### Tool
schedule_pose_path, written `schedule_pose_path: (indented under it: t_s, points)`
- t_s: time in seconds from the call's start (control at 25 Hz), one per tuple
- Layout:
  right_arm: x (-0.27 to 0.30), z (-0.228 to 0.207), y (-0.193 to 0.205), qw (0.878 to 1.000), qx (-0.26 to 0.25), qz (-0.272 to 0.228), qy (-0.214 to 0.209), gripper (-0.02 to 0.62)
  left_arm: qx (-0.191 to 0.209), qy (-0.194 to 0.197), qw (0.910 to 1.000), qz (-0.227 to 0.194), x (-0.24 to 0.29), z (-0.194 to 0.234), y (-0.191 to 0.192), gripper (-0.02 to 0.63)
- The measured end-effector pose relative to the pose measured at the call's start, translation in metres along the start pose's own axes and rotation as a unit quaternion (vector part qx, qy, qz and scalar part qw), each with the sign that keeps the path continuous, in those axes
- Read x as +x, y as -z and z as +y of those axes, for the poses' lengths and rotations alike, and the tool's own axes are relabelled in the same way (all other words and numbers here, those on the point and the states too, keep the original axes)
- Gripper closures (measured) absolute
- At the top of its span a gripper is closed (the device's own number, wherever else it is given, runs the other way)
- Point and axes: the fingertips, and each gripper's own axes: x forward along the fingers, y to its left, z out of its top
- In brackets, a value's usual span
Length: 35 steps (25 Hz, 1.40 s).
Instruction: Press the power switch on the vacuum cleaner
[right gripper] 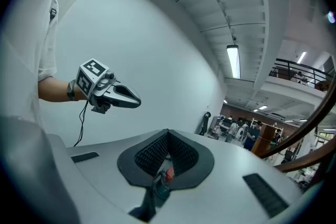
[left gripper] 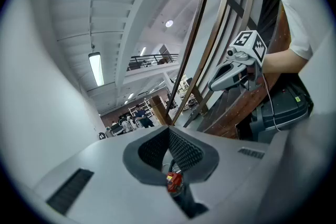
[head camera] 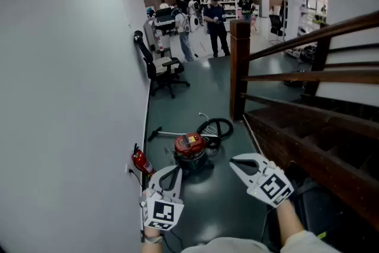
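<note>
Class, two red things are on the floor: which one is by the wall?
The fire extinguisher, at the foot of the wall; the vacuum cleaner sits farther out.

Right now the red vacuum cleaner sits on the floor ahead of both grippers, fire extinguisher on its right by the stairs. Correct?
No. The head view shows the fire extinguisher on the left of the vacuum cleaner, against the white wall, not on its right by the stairs. The rest holds: the vacuum cleaner sits on the floor ahead of the left gripper and the right gripper.
</note>
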Motion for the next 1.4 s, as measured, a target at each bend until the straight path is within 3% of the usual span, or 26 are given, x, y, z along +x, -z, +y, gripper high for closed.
schedule_pose_path:
  t_s: [0.64, 1.0, 1.4]
  points:
    - [-0.022, -0.023, 0.019, 1.000, 0.023, -0.016, -0.010, 0.572, -0.035, -0.009, 0.9993, 0.000, 0.020, -0.025, -0.007, 0.606]
    - [-0.031, -0.028, 0.029, 0.998, 0.020, -0.032, -0.052, 0.572, -0.038, -0.017, 0.9991, 0.011, 0.035, -0.052, -0.015, 0.606]
    - [-0.029, -0.048, 0.036, 0.996, 0.055, -0.043, -0.050, 0.572, -0.036, -0.011, 0.9992, 0.014, 0.056, -0.054, -0.017, 0.606]
